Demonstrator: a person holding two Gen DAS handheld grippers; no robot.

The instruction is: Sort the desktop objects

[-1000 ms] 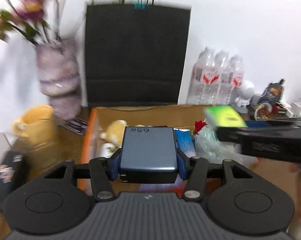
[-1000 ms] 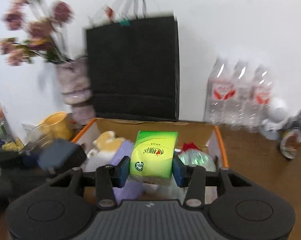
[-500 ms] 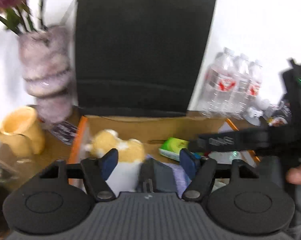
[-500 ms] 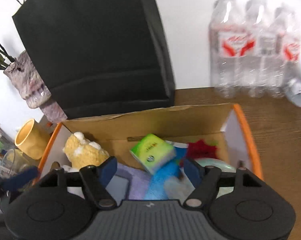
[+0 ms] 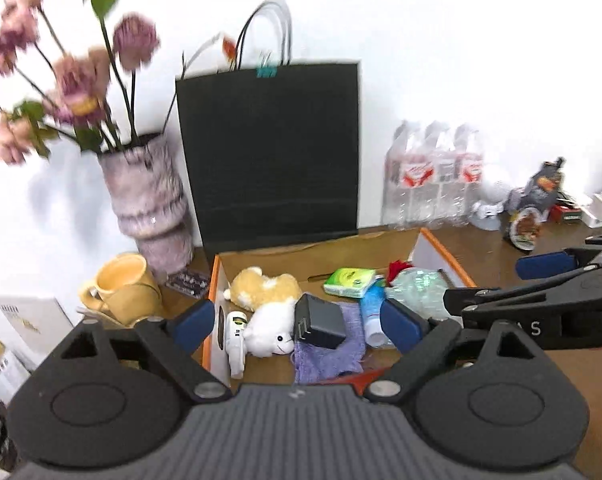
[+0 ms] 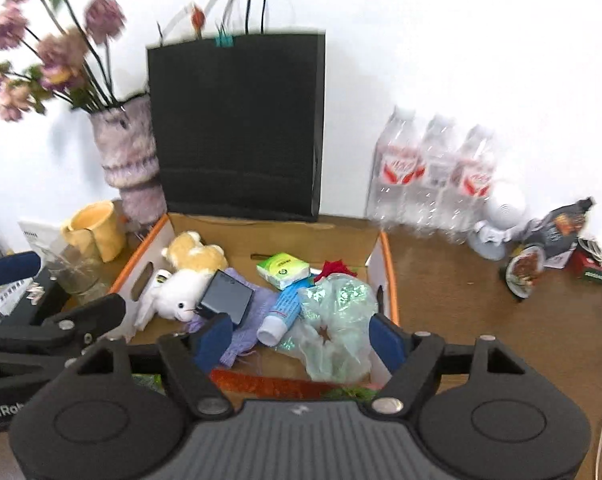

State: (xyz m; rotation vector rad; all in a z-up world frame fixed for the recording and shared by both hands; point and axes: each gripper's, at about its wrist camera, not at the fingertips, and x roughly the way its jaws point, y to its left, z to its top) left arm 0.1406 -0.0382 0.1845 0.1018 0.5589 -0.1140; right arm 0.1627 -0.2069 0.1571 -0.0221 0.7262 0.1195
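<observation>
An orange-rimmed cardboard box (image 5: 441, 248) (image 6: 389, 264) sits on the wooden desk. In it lie a grey charger (image 5: 321, 320) (image 6: 225, 296), a green tissue pack (image 5: 349, 280) (image 6: 283, 270), plush toys (image 5: 267, 292) (image 6: 193, 258), a blue tube (image 6: 283, 306), a purple cloth (image 5: 333, 348) and a crinkly plastic bag (image 6: 333, 320). My left gripper (image 5: 297, 322) is open and empty above the box's near side. My right gripper (image 6: 297, 338) is open and empty, also above the near edge.
A black paper bag (image 5: 269, 152) stands behind the box. A vase of flowers (image 5: 145, 196) and a yellow mug (image 5: 121, 286) are at the left. Water bottles (image 6: 429, 172), a white figurine (image 6: 497, 220) and snack packets (image 6: 557, 232) are at the right.
Both grippers opened and dropped their loads into the box: the charger from the left, the tissue pack from the right. Both have since pulled back and up.
</observation>
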